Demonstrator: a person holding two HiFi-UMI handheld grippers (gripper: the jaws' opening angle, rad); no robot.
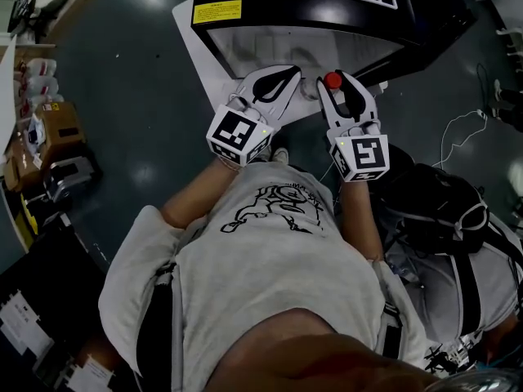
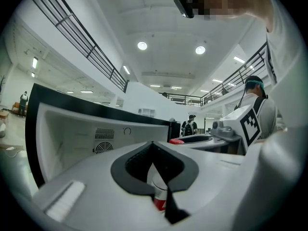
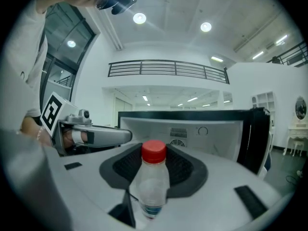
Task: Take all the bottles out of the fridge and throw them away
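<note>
Fridge (image 1: 310, 49) ahead; left hand-held gripper (image 1: 284, 78) clenches labelled bottle (image 2: 159, 195), right hand-held gripper (image 1: 341, 84) red-capped bottle (image 3: 151, 179).

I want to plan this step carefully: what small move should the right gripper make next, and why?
Probably draw the right gripper back from the fridge with its jaws closed. It is holding a red-capped bottle upright in front of the open fridge. No bin shows in these views, so the bottle has to be carried away first.

Grey T-shirt (image 1: 270, 243), black line print — white, cube-marked left tool (image 1: 286, 78) and right tool (image 1: 337, 84)
</note>
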